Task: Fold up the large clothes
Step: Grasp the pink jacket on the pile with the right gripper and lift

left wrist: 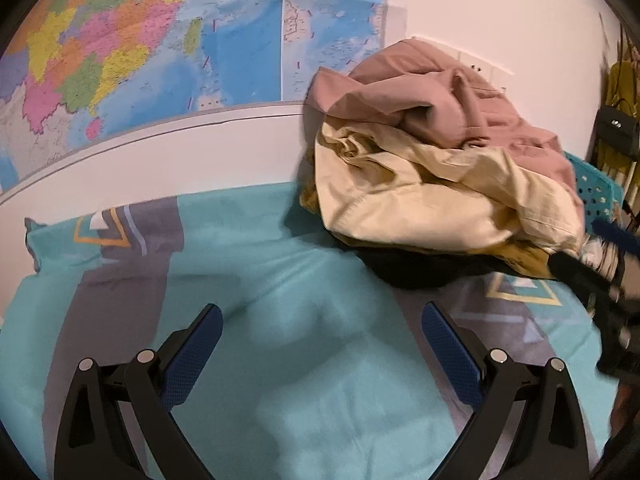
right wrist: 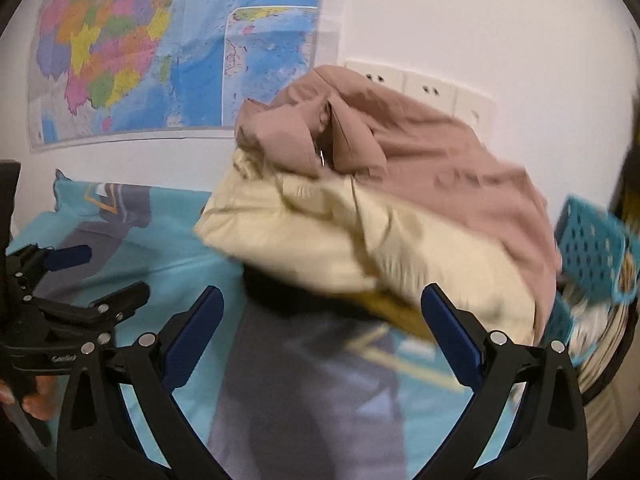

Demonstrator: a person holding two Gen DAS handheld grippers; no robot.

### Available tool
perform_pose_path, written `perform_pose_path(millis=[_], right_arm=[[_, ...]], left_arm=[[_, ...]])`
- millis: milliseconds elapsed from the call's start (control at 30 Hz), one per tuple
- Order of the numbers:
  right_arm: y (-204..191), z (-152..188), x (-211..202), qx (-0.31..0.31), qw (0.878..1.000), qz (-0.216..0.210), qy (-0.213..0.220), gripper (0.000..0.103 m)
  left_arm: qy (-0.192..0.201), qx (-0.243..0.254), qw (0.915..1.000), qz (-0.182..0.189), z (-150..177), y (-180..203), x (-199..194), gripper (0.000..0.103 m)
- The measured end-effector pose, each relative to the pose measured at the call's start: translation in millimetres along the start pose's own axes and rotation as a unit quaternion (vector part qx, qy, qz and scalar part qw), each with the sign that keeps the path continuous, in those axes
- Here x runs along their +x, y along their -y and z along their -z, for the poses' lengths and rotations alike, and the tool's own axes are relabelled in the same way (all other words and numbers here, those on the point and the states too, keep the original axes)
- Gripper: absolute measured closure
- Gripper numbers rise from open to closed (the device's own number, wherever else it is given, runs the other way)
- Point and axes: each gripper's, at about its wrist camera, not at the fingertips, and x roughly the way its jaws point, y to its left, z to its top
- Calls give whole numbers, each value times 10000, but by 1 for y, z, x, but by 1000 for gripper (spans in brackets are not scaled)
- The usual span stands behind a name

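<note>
A pile of crumpled clothes lies on the bed by the wall: a pink garment (left wrist: 432, 96) (right wrist: 420, 152) on top, a cream one (left wrist: 420, 200) (right wrist: 340, 232) under it, then mustard and black pieces (left wrist: 424, 268). My left gripper (left wrist: 322, 312) is open and empty over the teal bedsheet (left wrist: 280, 280), short of the pile. My right gripper (right wrist: 322, 296) is open and empty, its fingertips just in front of the pile's lower edge. The left gripper also shows at the left of the right wrist view (right wrist: 80, 272), and the right gripper at the right edge of the left wrist view (left wrist: 600, 280).
A teal and grey patterned sheet (right wrist: 168, 248) covers the bed. A colourful map (left wrist: 160, 40) hangs on the white wall. A teal perforated basket (right wrist: 596, 248) stands right of the pile. Wall sockets (right wrist: 420, 84) sit behind the clothes.
</note>
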Motion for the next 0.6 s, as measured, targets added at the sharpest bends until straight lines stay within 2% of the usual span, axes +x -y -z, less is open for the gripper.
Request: perform_pose_path(millis=[267,367,433,500,567,600], right_arm=[[21,-73,63,-566,9976,297,281,6],[26,-93,87,-813,9957,354,274,12],[26,-103,108,-1123,9929,343,168,28],[22,-111,124,-1338,9904,338,103,32],[17,-116,137,-1543,9878,221,51,46],[14,-118,145,-1652,9861,167,-46,65]], left_arm=[[48,64,9998,-168,-30,-14,30,7],[40,60,9998,-186,-38,-18,40,7],[45,70,9997,-209,-41,-20,45,7],[39,99,9996,-256,-43,-21,51,7],[8,101,9995,-296,-46,-24,59,7],[6,96,9995,-310,-47,-26,61,7]])
